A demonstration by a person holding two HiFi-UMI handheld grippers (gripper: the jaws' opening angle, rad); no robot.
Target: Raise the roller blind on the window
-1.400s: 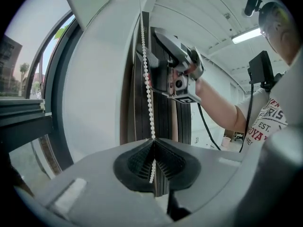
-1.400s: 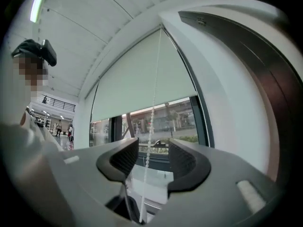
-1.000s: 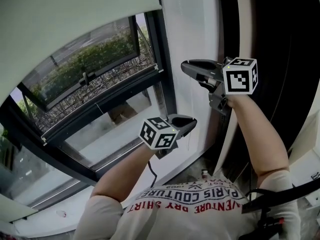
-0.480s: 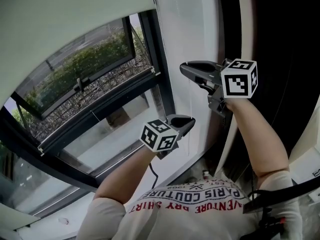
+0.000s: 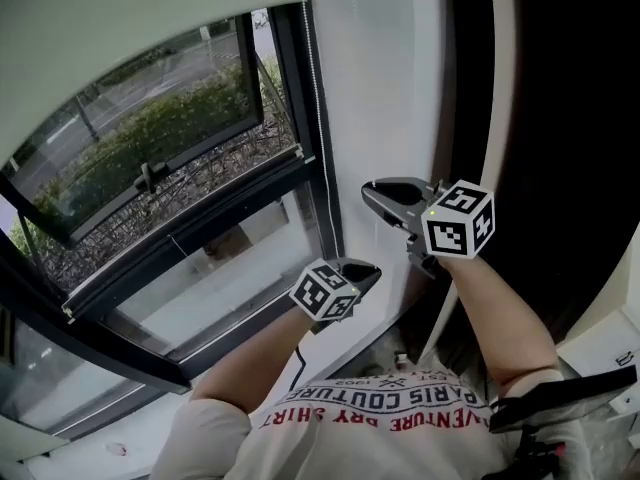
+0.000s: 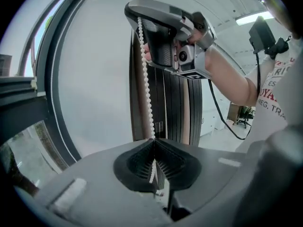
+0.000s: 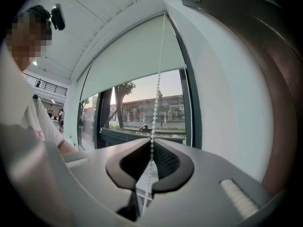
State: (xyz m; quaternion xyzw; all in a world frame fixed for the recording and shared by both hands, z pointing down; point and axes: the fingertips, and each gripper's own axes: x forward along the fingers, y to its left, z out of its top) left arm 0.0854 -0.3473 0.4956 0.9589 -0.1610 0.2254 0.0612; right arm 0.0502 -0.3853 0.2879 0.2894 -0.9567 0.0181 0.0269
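The left gripper (image 5: 370,267) and right gripper (image 5: 370,191) each pinch the bead chain (image 6: 145,70) mid-frame. The roller blind (image 5: 140,18) fills the upper left.

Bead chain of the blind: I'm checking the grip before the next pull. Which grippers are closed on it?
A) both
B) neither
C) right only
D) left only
A: in each gripper view the jaws are shut with the bead chain pinched between them, left gripper and right gripper alike.

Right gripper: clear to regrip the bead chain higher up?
Likely yes. The right gripper is shut on the bead chain, but above its jaws the chain hangs bare before the window; the left gripper grips it lower down.
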